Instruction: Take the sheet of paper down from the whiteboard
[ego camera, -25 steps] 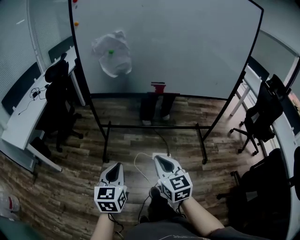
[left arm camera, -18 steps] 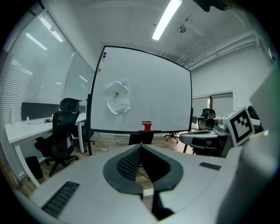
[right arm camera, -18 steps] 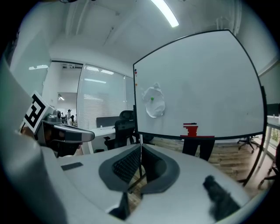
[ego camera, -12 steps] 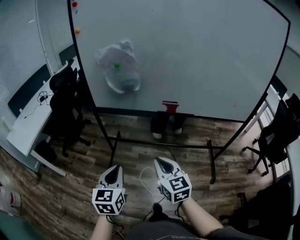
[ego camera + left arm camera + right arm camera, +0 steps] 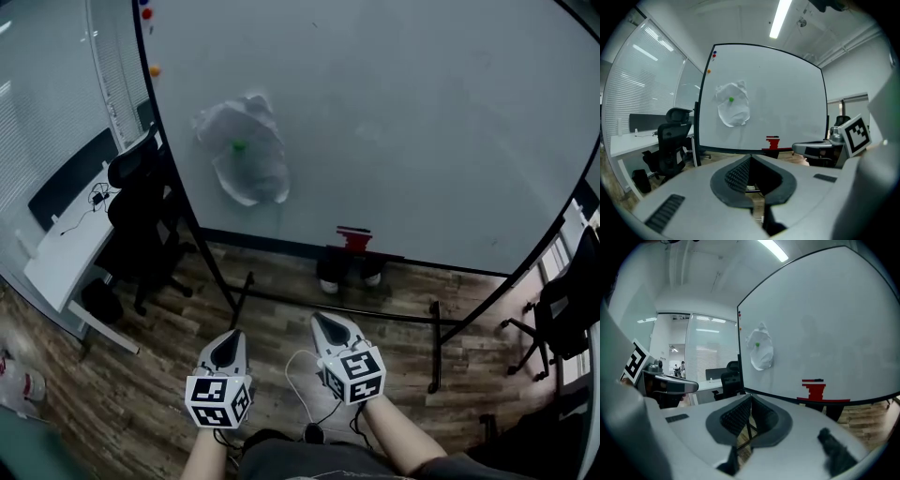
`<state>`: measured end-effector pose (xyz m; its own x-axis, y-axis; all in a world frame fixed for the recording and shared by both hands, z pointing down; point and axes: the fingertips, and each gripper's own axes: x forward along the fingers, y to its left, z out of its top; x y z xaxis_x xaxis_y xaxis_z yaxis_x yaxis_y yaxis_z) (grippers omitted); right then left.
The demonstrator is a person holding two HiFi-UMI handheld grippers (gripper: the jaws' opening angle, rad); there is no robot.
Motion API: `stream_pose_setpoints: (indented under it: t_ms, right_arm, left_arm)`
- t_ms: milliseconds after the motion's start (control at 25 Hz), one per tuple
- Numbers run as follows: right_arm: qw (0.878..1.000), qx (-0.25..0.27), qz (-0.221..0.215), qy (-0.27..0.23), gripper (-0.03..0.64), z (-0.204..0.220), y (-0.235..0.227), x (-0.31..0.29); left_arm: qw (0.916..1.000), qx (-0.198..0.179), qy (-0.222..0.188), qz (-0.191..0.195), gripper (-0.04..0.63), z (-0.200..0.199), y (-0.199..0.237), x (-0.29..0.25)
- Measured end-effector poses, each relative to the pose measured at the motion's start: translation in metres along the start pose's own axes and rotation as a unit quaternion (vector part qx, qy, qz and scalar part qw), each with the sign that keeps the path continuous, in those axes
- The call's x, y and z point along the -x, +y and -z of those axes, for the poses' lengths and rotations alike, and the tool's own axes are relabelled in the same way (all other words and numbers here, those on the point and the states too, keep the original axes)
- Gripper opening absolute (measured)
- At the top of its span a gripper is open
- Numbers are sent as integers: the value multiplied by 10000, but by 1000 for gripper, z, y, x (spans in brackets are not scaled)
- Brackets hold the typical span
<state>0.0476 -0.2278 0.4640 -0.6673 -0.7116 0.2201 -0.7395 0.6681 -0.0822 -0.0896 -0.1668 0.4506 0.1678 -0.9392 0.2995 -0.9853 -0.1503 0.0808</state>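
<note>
While both grippers are held low over the wooden floor (image 5: 281,314), the jaws of the left gripper (image 5: 230,336) and of the right gripper (image 5: 321,322) are seen clenched together, with nothing gripped between them. The crumpled sheet of paper (image 5: 246,150) is pinned by a green magnet (image 5: 240,145) to the whiteboard (image 5: 403,122), well ahead of both pairs of fingertips and above them. A red object (image 5: 353,239) is seen at the board's lower edge, ahead of the right fingertips. A black chair (image 5: 141,211) and a white desk (image 5: 64,261) are placed well to the left of the left fingertips.
</note>
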Motion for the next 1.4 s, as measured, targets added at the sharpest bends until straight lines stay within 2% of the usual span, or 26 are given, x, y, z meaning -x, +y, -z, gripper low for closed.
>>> stream_pose_setpoints:
  t_ms: [280,400,600,960,1200,1320,1400]
  right_arm:
    - [9999,11,-95,116,23,-6,-10,-31]
    - [9998,19,-97,184,23,-10,-15,-51]
    - [9997,-76,204,130,23,-25,-30,-87]
    - [9973,-259,690,-69,25,-64,-57,-159]
    - [9961,-317,804,-197,25,-84,-60,-195]
    - [9941,-511,936,-205,27,-92,-68,-210]
    - [9941,-576,917,-101,55,-93,-71,-223]
  left_arm:
    - [9999,-33,-92,-63,14,-24,20,-25]
    - [9998,-162,-132,-6,14,-32,30,-42]
    - [9992,-261,-192,248,14,-50,48,-79]
    - [9958,-514,-429,619,14,-106,100,-156]
    - [9925,-577,-550,926,14,-133,116,-191]
    - [9912,-648,-573,1001,14,-142,121,-206]
    - [9899,-686,-612,1079,15,-149,123,-214]
